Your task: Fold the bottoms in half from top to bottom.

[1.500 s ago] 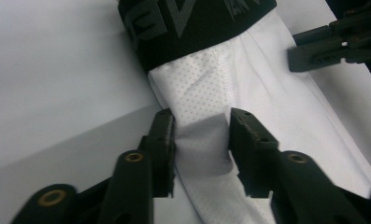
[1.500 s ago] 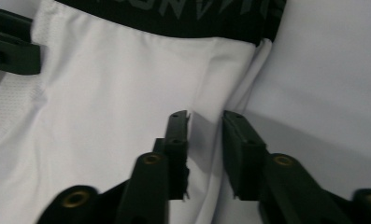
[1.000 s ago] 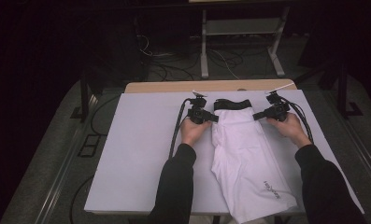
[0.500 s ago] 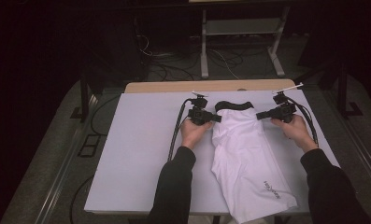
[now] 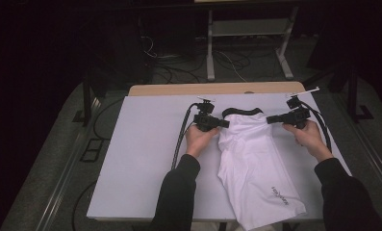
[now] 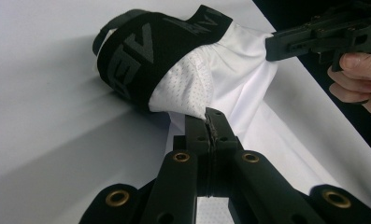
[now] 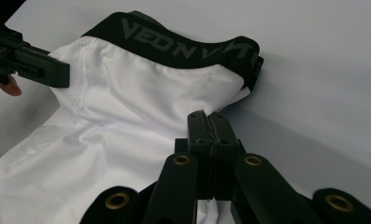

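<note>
my right gripper (image 5: 270,119) has drifted outward from the black waistband (image 5: 241,112), both it and my left gripper (image 5: 224,123) clamped on the white shorts (image 5: 256,168), stretching the top flat.

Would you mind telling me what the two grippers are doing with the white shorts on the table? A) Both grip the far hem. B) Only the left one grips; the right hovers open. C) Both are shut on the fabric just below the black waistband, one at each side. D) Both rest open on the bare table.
C: the left gripper and right gripper each pinch the white shorts beside the black waistband.
</note>
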A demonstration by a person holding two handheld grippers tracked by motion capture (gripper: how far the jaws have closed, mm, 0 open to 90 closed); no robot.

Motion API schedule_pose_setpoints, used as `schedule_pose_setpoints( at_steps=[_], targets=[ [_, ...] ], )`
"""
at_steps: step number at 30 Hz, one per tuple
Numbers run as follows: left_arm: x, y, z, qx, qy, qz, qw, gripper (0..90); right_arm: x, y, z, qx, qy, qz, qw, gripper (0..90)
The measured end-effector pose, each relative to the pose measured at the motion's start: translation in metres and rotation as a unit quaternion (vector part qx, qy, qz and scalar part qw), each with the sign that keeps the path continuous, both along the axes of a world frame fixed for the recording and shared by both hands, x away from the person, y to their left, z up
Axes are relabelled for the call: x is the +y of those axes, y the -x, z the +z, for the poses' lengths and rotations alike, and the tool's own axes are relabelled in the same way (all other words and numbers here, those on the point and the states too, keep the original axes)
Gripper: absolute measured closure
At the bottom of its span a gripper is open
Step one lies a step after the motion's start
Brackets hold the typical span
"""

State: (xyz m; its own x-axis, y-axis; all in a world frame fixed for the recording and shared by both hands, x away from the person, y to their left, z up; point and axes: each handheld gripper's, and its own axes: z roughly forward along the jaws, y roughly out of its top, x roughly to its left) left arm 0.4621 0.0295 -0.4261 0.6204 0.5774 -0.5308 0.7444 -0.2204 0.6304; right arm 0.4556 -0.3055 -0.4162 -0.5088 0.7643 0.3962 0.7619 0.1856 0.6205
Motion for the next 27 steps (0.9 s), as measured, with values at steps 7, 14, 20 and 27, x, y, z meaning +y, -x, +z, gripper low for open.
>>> schedule_pose_setpoints(
  at_steps=[7,14,20,27],
  targets=[
    [0.002,0.009,0.008,-0.010,0.010,-0.007,0.9999,88.7,-0.002,0.010,0.006,-0.014,-0.007,0.002,0.9999,87.9],
    [0.003,0.018,0.015,-0.019,0.013,-0.013,0.9996,88.7,-0.002,0.020,0.014,-0.030,-0.009,0.005,0.9995,87.8],
    [0.006,0.026,0.019,-0.027,0.014,-0.017,0.9994,88.7,-0.002,0.031,0.021,-0.040,-0.011,0.006,0.9991,87.9],
    [0.007,0.039,0.027,-0.035,0.022,-0.026,0.9988,88.7,-0.002,0.041,0.025,-0.049,-0.016,0.009,0.9987,87.8]
  ],
)
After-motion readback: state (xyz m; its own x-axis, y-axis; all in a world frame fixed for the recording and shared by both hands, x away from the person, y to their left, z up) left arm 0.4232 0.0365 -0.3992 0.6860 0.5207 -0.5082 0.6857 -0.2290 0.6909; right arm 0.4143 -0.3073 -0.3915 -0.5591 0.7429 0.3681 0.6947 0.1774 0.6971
